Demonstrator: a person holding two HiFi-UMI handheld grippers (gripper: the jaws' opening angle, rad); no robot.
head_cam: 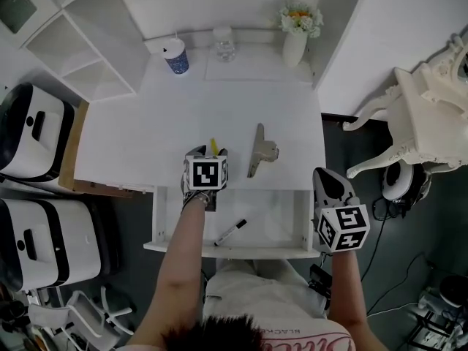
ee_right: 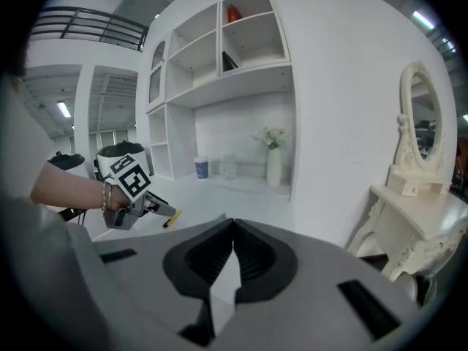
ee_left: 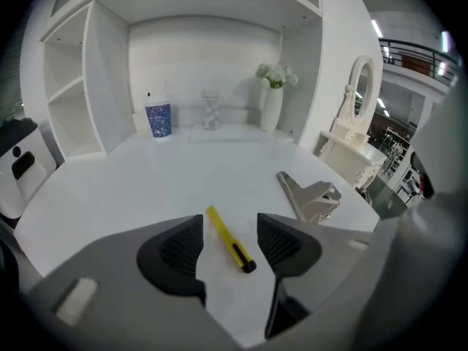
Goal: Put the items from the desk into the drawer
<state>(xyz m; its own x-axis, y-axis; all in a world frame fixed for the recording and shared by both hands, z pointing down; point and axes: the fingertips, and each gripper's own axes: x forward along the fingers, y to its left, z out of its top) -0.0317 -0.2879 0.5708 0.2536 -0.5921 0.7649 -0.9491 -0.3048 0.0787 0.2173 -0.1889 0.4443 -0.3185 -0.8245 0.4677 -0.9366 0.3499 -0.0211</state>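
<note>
A yellow pen [ee_left: 229, 238] lies on the white worktop [head_cam: 146, 130] near the middle of its front edge, its long axis running roughly front to back, black tip toward the front edge and yellow end angled slightly toward the back left corner. The left gripper [head_cam: 210, 152] hangs over it, fingers [ee_left: 178, 251] spread to either side of the pen without pressing on it. Just to the pen's right a metal clip [head_cam: 259, 151] rests flat, its long arm pointing toward the back edge. Below the front edge the drawer [head_cam: 281, 221] stands open, with a black marker [head_cam: 230, 232] lying at a slant inside. The right gripper [ee_right: 233, 232], fingers closed together and empty, is off the drawer's right corner. A cup [head_cam: 175, 55], glass jar [head_cam: 224, 42] and vase of flowers [head_cam: 295, 46] line the back edge.
</note>
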